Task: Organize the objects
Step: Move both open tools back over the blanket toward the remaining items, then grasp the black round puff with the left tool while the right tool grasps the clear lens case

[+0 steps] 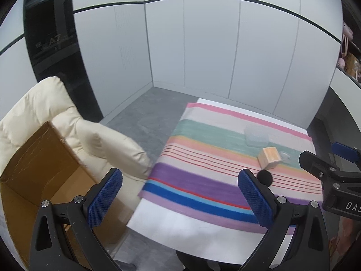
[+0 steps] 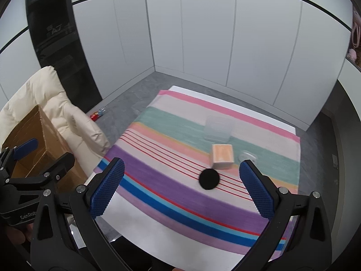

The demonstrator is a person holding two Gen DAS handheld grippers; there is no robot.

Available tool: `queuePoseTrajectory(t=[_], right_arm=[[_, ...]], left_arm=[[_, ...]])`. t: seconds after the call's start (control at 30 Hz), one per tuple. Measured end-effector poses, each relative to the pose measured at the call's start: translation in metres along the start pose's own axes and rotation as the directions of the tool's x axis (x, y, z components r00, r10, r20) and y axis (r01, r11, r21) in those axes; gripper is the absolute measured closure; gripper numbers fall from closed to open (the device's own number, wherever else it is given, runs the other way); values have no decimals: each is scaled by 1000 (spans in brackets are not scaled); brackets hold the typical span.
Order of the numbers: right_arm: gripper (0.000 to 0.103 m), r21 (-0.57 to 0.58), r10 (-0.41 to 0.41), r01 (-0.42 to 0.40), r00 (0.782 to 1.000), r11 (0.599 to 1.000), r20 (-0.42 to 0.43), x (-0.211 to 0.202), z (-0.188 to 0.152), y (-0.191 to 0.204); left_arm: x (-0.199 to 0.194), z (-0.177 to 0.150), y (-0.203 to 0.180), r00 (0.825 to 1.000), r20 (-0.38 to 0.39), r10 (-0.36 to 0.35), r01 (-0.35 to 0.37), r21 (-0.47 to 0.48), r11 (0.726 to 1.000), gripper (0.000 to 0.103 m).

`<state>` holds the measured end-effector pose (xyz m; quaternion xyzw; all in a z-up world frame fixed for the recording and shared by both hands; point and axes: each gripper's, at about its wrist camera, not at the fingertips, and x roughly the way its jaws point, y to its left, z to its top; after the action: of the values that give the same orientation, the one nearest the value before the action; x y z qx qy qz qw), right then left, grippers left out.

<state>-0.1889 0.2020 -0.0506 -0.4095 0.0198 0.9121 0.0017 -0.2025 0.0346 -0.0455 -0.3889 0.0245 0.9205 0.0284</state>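
Well, both grippers hang above the near edge of the table (image 2: 140, 228), jaws spread wide and empty: left gripper (image 1: 180, 199), right gripper (image 2: 181, 188). On the striped cloth (image 2: 171, 180) toward the far right corner sit a wooden block (image 2: 222, 156), a black disc (image 2: 209, 178) just before it, and a clear container (image 2: 218, 128) behind. A cardboard box (image 1: 42, 164) rests on the cream chair (image 1: 67, 117) beside the left edge.

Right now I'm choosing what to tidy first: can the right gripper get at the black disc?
Probably yes. The right gripper is open, and the black disc lies flat on the striped cloth ahead between its fingers. The wooden box sits just behind, not blocking.
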Motion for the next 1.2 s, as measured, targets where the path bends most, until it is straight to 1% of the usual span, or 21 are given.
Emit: queuePoseTrajectory(t=[0.27,0.47,0.63,0.8,0.9,1.0,1.1,1.13,1.2], right_arm=[[0,47,-50,50,999,998,-6,-8,-10,-40],[0,75,-84,85,996,994,-16,-14,-19,-70],[0,100,-114,117,993,988,-33,-17,-28,-93],[0,122,-140,146,988,982,-59,-15,-37,-116],[0,144,-143,150,988,978,-59,-14,-38,-129],[0,156,-149,159,986,975,-70,-7,-40,-141],[0,142,-156,166,984,976,-81,6,-41,-150],[0,138,-162,173,983,975,-87,13,-42,-153],[0,126,-163,175,982,976,-99,28,-42,-156]], left_arm=[[4,4,-38,999,-3,-49,49,46,998,0],[10,0,-69,995,-26,-100,101,78,992,0],[15,-2,-95,991,-47,-127,131,105,986,0],[21,-5,-117,988,-63,-141,148,129,981,0],[29,-7,-125,986,-78,-144,154,140,978,0],[39,-9,-134,986,-89,-141,154,156,976,0],[52,-11,-145,986,-94,-141,157,185,970,0],[57,-11,-150,987,-88,-133,148,189,971,0],[66,-13,-159,987,-86,-138,154,208,966,0]])
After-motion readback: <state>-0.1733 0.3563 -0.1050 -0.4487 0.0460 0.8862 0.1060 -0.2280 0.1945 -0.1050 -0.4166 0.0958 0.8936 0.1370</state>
